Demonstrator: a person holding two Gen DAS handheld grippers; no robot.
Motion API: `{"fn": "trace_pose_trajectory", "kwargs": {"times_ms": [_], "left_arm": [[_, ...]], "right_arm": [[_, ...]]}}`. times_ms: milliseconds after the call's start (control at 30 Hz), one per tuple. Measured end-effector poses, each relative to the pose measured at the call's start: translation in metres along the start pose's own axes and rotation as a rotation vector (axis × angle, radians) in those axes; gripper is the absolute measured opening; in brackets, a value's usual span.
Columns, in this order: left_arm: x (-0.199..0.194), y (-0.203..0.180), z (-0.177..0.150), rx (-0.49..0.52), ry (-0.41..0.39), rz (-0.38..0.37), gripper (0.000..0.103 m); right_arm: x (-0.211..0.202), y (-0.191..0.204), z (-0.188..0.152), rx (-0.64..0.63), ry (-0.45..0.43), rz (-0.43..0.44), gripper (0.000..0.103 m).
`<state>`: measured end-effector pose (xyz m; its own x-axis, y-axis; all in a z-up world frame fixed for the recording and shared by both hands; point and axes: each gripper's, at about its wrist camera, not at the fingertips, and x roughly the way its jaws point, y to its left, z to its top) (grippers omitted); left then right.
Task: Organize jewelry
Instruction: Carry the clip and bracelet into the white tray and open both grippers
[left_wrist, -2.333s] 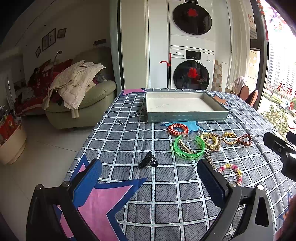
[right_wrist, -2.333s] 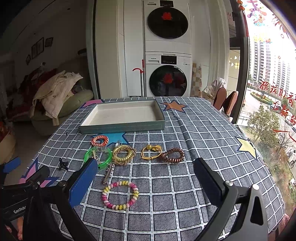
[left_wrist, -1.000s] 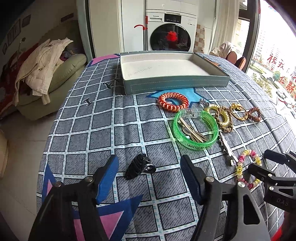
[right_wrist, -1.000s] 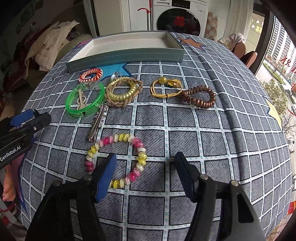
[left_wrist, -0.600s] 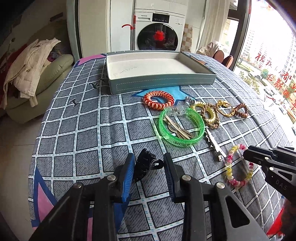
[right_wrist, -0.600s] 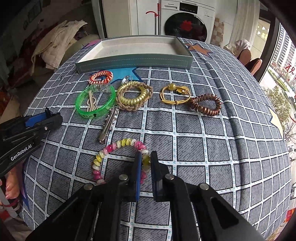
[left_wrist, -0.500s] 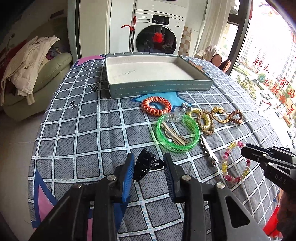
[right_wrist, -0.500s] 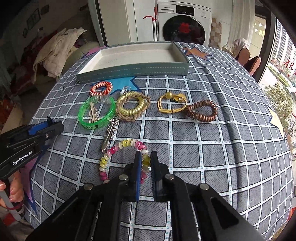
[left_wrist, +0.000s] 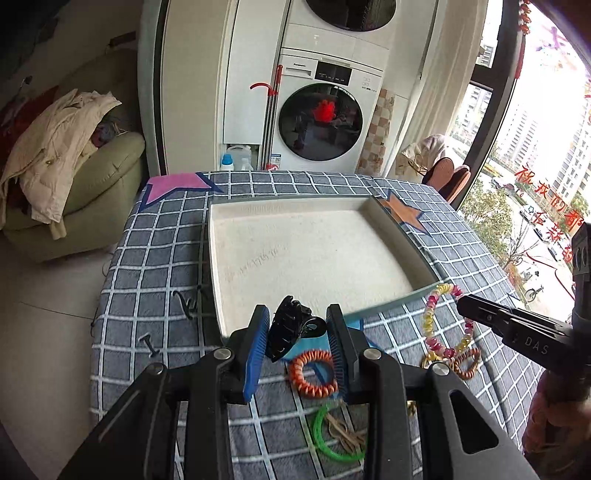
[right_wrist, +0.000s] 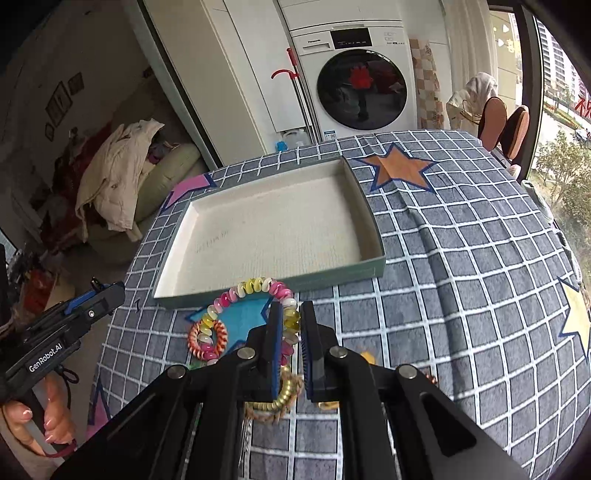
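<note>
I see a glossy black plastic claw clip (left_wrist: 291, 328), glossy multicolour plastic coil bracelet (right_wrist: 258, 291), matt cream fabric-lined tray w/ teal outer wall (right_wrist: 343, 275). Checked grey tablecloth (right_wrist: 461, 280) looks soft, felt-like. At 6 o'clock, translucent green plastic bangle (left_wrist: 325, 439), shiny.

Green bangle (left_wrist: 334, 435) half behind hand-held gripper (left_wrist: 299, 332)

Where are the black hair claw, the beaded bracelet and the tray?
black hair claw (left_wrist: 291, 328), left wrist view, on its toothed body between the left gripper's fingers.
beaded bracelet (right_wrist: 255, 285), right wrist view, on the top beads of the loop.
tray (right_wrist: 369, 218), right wrist view, on its right wall.
</note>
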<state>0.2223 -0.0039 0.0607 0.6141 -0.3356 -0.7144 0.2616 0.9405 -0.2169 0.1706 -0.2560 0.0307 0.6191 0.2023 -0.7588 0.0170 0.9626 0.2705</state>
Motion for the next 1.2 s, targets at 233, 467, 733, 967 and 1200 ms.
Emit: {"fn": "trace_pose_trajectory", "kwargs": {"times_ms": [233,467,733,967,1200], "left_arm": [[0.073,0.001,0.053,0.010,0.033,0.082,0.051],[0.145,0.002,0.046,0.073,0.109,0.157,0.051],[0.172,-0.003,0.025,0.145,0.132,0.218,0.051],[0.170,-0.006,0.025,0.149,0.126,0.223,0.052],[0.146,0.001,0.030,0.080,0.052,0.206,0.103]], "right_arm": [[0.063,-0.005,0.059,0.024,0.013,-0.045,0.010],[0.118,-0.018,0.075,0.070,0.060,-0.092,0.010],[0.146,-0.024,0.059,0.070,0.116,-0.133,0.010],[0.141,-0.021,0.057,0.057,0.102,-0.115,0.052],[0.100,-0.016,0.060,0.056,0.010,-0.079,0.058]]}}
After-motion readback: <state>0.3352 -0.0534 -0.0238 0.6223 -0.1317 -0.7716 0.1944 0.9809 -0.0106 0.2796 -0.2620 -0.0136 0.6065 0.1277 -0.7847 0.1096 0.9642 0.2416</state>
